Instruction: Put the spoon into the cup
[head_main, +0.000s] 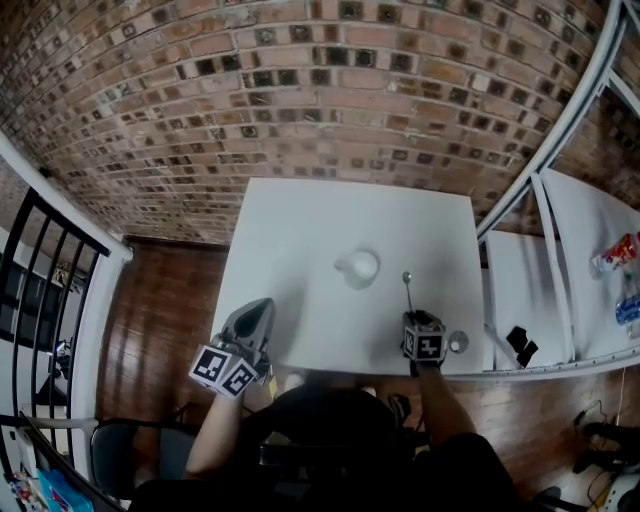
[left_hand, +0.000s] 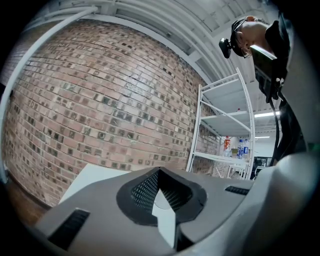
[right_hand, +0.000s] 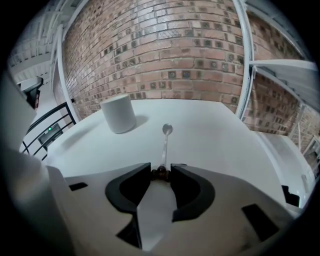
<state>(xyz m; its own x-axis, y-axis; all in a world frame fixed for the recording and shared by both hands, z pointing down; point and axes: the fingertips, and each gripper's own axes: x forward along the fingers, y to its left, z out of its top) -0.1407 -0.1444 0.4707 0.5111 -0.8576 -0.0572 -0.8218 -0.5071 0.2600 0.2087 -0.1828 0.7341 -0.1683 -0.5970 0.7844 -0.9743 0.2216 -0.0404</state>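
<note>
1. We judge the step in hand to be the pick-up. The right hand-held gripper (right_hand: 161, 172) tilts down at the desk (right_hand: 225, 135), and its jaws are clenched on the dark end of the spoon's handle, one tip on each side of it.
2. The spoon (right_hand: 164, 145) lies flat on the desk and has not been lifted. Its handle runs straight out from the jaws and its bowl points away toward the brick wall (right_hand: 175, 50).
3. The cup (right_hand: 118, 114) stands upright on the desk, to the left of the spoon's bowl and a little beyond it, well apart from the spoon. In the head view its mouth faces up and nothing shows inside it.
4. The left hand-held gripper (left_hand: 159, 171) has its jaws closed together on nothing. It is held level at the near left edge of the desk, away from both cup and spoon.
5. The next move, as we see it, is to raise the spoon clear of the desk and carry it left and forward over the cup's mouth. There we would tip the bowl downward, lower it inside and let go.
6. The grip sits at the very tip of a thin handle, so we would expect the spoon to droop or swing in the jaws. A slow lift seems wise.
7. Nothing steadies the cup, so a knock on its rim could shove or tip it. We would come down from above.
</note>
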